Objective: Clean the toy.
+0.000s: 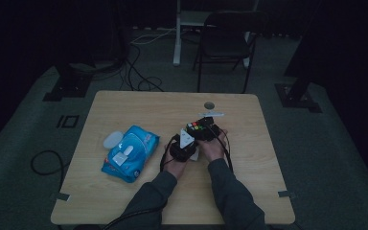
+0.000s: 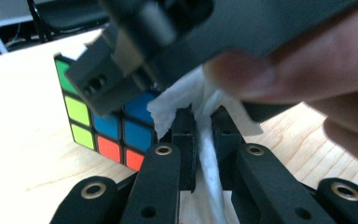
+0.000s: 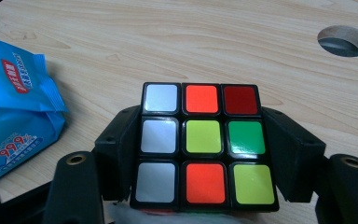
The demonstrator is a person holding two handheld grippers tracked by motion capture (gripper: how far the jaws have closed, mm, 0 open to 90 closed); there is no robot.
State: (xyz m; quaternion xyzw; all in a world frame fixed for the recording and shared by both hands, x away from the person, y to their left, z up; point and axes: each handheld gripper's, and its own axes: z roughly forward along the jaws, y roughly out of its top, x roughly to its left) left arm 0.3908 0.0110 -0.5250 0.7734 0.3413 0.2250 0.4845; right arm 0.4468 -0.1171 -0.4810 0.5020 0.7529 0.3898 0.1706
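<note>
A scrambled Rubik's cube (image 3: 203,140) sits clamped between the jaws of my right gripper (image 3: 204,147), its silver, orange, red and green tiles facing the camera. In the high view the cube (image 1: 196,128) is held just above the table's middle by the right gripper (image 1: 204,125). My left gripper (image 2: 204,120) is shut on a white wipe (image 2: 186,100), which is pressed against the cube (image 2: 100,126) at its blue face. The left gripper (image 1: 183,143) sits right beside the cube, to its near left.
A blue pack of wet wipes (image 1: 130,153) lies on the wooden table (image 1: 139,105) at the left, also seen as the pack (image 3: 14,116). A cable hole (image 1: 209,105) is just beyond the cube. A chair (image 1: 225,40) and floor cables stand behind the table.
</note>
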